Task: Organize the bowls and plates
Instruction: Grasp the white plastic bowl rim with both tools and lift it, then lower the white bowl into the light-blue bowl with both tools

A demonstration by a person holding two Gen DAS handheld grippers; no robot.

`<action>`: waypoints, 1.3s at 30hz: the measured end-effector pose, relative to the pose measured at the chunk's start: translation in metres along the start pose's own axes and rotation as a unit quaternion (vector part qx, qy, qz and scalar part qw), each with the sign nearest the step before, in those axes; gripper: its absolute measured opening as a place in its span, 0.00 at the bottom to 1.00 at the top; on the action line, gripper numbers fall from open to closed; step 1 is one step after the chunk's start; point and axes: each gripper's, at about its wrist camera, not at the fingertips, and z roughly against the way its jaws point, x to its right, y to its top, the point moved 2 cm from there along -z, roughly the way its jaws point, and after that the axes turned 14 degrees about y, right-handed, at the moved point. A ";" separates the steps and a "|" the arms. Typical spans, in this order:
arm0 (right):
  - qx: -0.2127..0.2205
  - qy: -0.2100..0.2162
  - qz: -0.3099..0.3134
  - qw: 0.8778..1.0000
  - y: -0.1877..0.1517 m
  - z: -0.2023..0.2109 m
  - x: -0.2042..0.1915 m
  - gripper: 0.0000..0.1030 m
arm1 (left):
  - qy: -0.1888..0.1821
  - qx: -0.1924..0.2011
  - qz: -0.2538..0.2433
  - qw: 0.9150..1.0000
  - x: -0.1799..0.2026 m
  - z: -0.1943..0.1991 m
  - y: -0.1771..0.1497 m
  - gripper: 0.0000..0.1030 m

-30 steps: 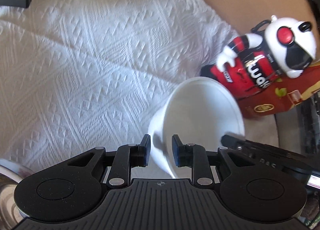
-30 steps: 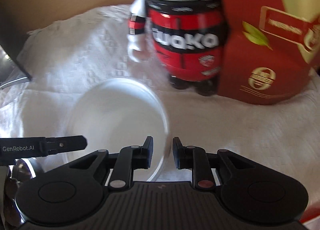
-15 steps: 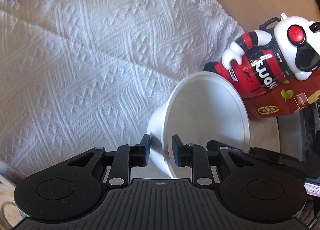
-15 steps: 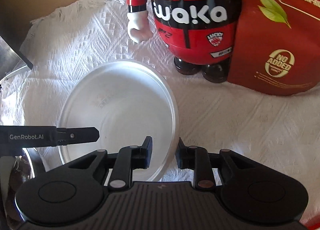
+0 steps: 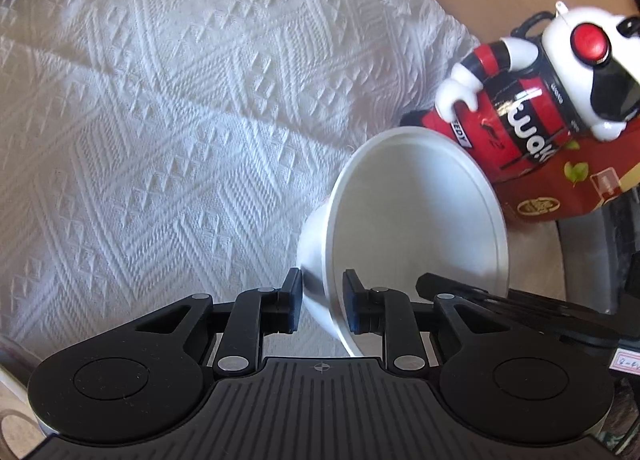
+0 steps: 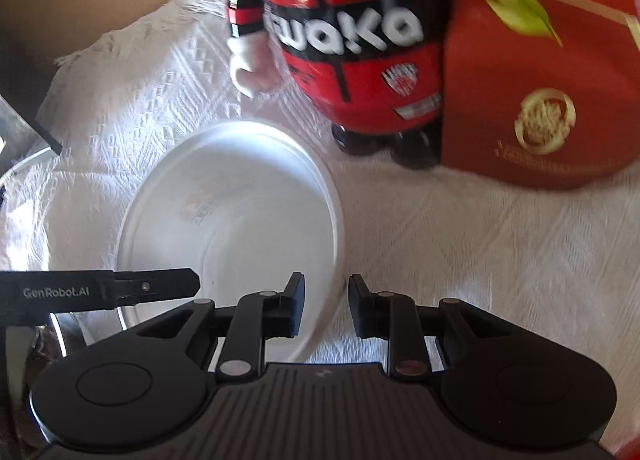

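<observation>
Your left gripper (image 5: pixel 320 306) is pinching the white bowl (image 5: pixel 416 228) by its rim, your right gripper (image 6: pixel 325 310) straddles the opposite rim, jaws slightly apart.

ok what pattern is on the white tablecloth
Raised diamond-and-zigzag weave on the white tablecloth; clearest in the left wrist view.

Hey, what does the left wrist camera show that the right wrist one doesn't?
Only the left wrist view shows the figure's white head with its red button, plus the left tongs pinching the bowl's wall. Only the right wrist view shows the bowl's inside bottom, the figure's feet, and the right tongs straddling the rim. Both show the white bowl, red box and white tablecloth.
</observation>
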 end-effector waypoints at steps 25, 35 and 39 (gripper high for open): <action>0.024 0.034 0.044 0.998 -0.014 0.038 -0.044 0.24 | -0.009 0.035 0.010 0.999 -0.006 0.070 -0.008 0.22; 0.034 0.049 0.074 0.995 -0.059 0.108 -0.084 0.24 | -0.008 0.013 -0.074 0.997 0.010 0.131 -0.072 0.24; 0.020 0.033 0.076 0.996 -0.085 0.117 -0.086 0.24 | -0.014 -0.020 -0.095 0.995 0.010 0.130 -0.098 0.24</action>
